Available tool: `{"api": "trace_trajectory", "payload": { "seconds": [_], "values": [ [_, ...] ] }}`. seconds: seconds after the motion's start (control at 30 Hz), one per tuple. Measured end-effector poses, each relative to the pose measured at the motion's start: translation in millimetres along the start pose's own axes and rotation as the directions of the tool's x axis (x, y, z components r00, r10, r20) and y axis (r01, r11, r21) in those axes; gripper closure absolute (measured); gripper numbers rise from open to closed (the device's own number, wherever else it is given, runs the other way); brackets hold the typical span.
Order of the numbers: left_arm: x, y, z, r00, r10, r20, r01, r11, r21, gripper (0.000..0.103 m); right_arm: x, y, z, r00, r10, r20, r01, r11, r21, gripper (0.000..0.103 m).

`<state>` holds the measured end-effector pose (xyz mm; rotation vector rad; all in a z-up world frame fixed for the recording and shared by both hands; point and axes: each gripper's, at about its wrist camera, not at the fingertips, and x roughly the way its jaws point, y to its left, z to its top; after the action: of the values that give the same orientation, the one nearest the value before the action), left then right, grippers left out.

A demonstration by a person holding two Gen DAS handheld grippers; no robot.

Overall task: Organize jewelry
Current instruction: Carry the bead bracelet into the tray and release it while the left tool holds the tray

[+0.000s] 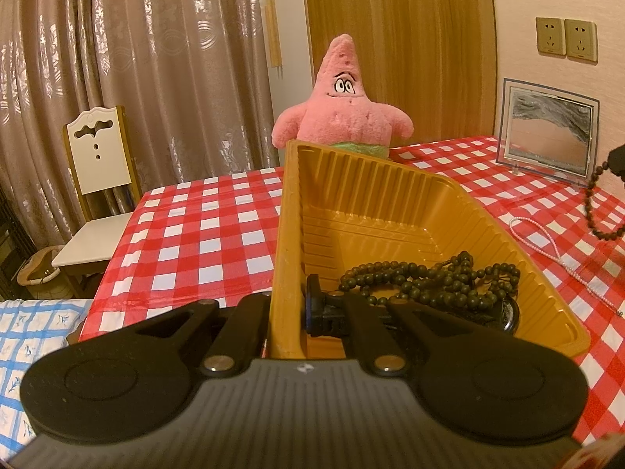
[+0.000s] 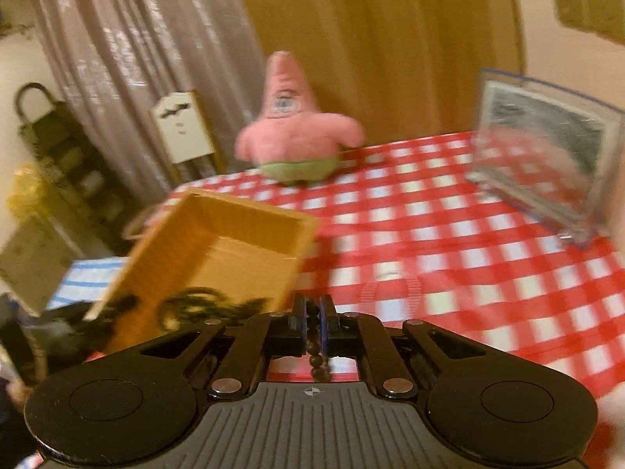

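The left gripper (image 1: 287, 312) is clamping the near left wall of the gold plastic tray (image 1: 351, 203), one finger outside, one inside. Just right of its inner finger, a heap of dark bead strands (image 1: 433, 281) is lying in the tray. The right gripper (image 2: 312, 324) is pinching a dark bead bracelet (image 2: 317, 355) between nearly closed fingers; the strand is hanging beyond the tray's right side, above the checked tablecloth (image 1: 203, 226), where a white pearl necklace (image 1: 547, 242) is lying. A pink starfish plush (image 1: 343, 105) is sitting ahead.

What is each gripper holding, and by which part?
The left gripper clamps the yellow tray by its side wall. The right gripper pinches a dark bead strand partway along, beads hanging below its fingers.
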<state>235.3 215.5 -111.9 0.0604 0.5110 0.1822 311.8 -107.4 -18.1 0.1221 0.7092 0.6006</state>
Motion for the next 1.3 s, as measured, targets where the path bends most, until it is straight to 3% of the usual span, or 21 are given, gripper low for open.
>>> {"api": "trace_trajectory", "payload": {
  "seconds": [0.27,0.5,0.63,0.83,0.9,1.07,1.3],
  "values": [
    [-1,0,-1,1.0,0.0,0.0,0.0,1.0,-0.003,0.101,54,58,-4,0.974,0.22,-0.058,-0.219,0.975,0.018,0.097],
    [0,0,-1,1.0,0.0,-0.001,0.0,1.0,-0.01,0.101,96,81,-11,0.958,0.264,-0.113,-0.263,0.965,0.018,0.097],
    [0,1,0,1.0,0.0,-0.004,0.0,1.0,-0.016,0.101,104,79,-13,0.962,0.243,-0.123,-0.241,0.97,0.03,0.096],
    [0,1,1,1.0,0.0,-0.005,0.0,1.0,-0.017,0.101,82,59,-11,0.976,0.197,-0.089,-0.193,0.98,0.043,0.093],
    [0,1,1,1.0,-0.001,-0.005,0.001,1.0,-0.017,0.101,73,46,-13,0.984,0.153,-0.088,-0.148,0.987,0.06,0.09],
    [1,1,1,1.0,0.0,-0.008,0.0,1.0,-0.021,0.101,50,3,-28,0.996,0.021,-0.091,-0.011,0.994,0.111,0.07],
    [2,1,1,1.0,0.0,-0.008,-0.001,1.0,-0.021,0.101,29,-34,-53,0.979,-0.146,-0.143,0.159,0.984,0.085,0.068]
  ]
}}
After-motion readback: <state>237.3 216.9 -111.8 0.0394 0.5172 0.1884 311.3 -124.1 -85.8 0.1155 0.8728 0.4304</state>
